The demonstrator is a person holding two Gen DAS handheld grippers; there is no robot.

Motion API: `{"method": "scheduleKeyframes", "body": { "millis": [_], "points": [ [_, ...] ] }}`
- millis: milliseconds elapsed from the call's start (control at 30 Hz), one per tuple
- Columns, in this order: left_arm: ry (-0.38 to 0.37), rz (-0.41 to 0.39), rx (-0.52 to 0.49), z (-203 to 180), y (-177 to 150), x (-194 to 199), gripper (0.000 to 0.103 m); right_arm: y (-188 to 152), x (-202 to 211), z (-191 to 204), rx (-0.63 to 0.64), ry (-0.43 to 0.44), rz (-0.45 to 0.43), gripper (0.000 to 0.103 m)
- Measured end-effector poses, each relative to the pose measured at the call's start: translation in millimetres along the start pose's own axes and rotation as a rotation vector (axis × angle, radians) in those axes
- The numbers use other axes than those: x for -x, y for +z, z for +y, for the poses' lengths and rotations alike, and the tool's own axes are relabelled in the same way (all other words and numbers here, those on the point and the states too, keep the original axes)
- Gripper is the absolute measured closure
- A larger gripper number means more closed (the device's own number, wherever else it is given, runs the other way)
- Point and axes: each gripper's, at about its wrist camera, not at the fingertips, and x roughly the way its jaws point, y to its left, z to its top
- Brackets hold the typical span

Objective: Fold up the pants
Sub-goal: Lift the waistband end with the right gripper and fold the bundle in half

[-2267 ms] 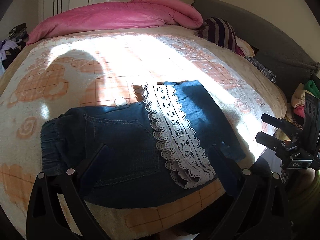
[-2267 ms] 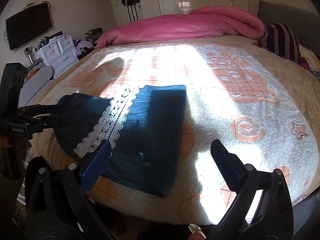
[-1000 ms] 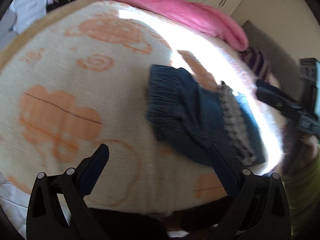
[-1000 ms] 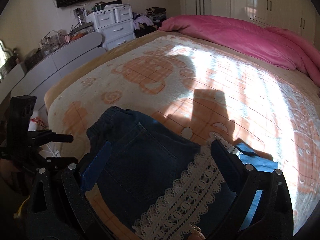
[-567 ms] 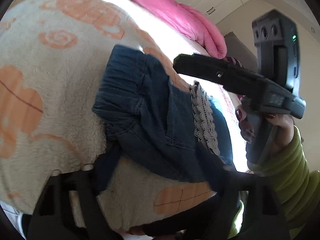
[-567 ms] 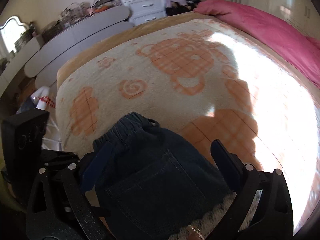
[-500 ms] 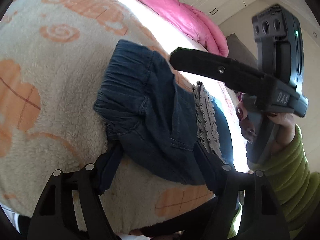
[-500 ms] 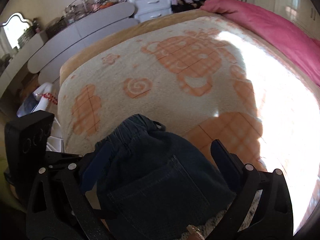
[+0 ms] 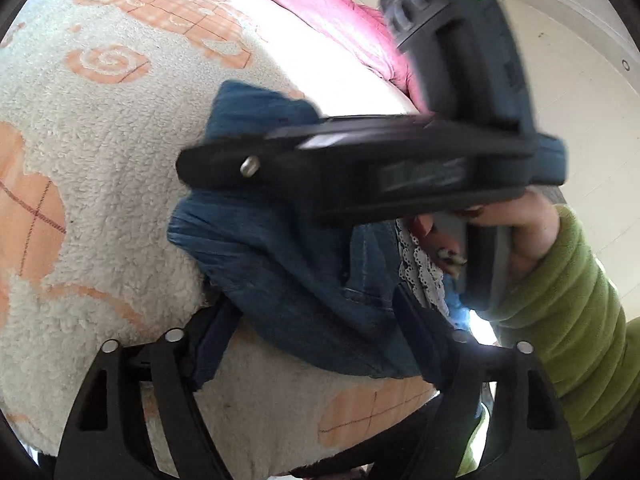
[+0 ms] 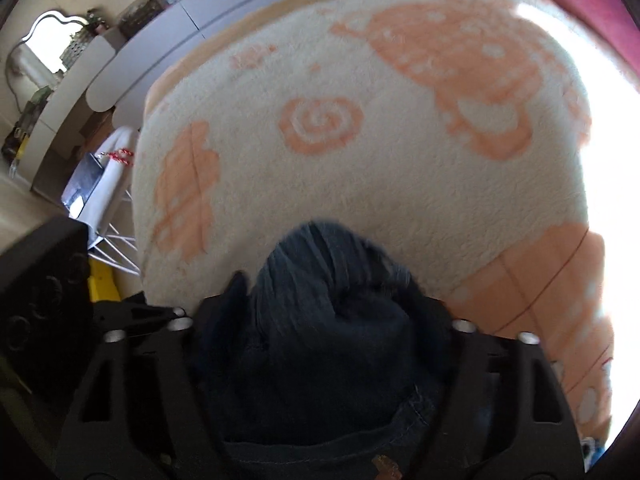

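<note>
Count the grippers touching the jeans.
2. The left gripper straddles the jeans at the bed edge; the right gripper bunches the waistband end.

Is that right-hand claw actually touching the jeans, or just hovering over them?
Touching. In the right wrist view the right gripper has the bunched denim of the jeans filling the space between its fingers, pressed against both.

In the left wrist view the right tool [image 9: 224,168] crosses from 3 o'clock over the bunched pants [image 9: 296,280], blocking the way toward 12. The cream blanket [image 9: 100,160] lies bare toward 9 and 10 o'clock (pink quilt [image 9: 320,4] beyond). Off the bed's edge a grey cabinet [image 10: 120,64] stands at 10 o'clock in the right view.
</note>
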Motion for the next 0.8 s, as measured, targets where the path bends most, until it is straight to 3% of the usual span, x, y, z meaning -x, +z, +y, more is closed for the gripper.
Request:
{"method": "scheduleKeyframes", "body": {
  "millis": [133,233,400,633,800],
  "points": [
    [0.009,0.002,-0.021,-10.6,0.5,-3.9,0.014,-8.4,22.8,-11.8,-0.067,0.078,-0.079,0.064],
    [-0.01,-0.009,-0.001,-14.7,3.8,-3.9,0.007,-20.3,51.7,-21.6,-0.109,0.161,-0.16,0.068],
    [-0.01,-0.023,-0.007,-27.2,11.8,-6.4,0.005,-43.2,99.7,-33.4,-0.13,0.227,-0.276,0.069],
    [-0.182,-0.002,0.027,-60.2,25.7,-33.8,0.006,-78.4,151.6,-46.0,-0.116,0.227,-0.392,0.067],
    [-0.233,-0.022,-0.017,-101.3,31.2,-43.2,0.006,-108.9,177.8,-57.9,-0.144,0.203,-0.46,0.063]
  ]
}}
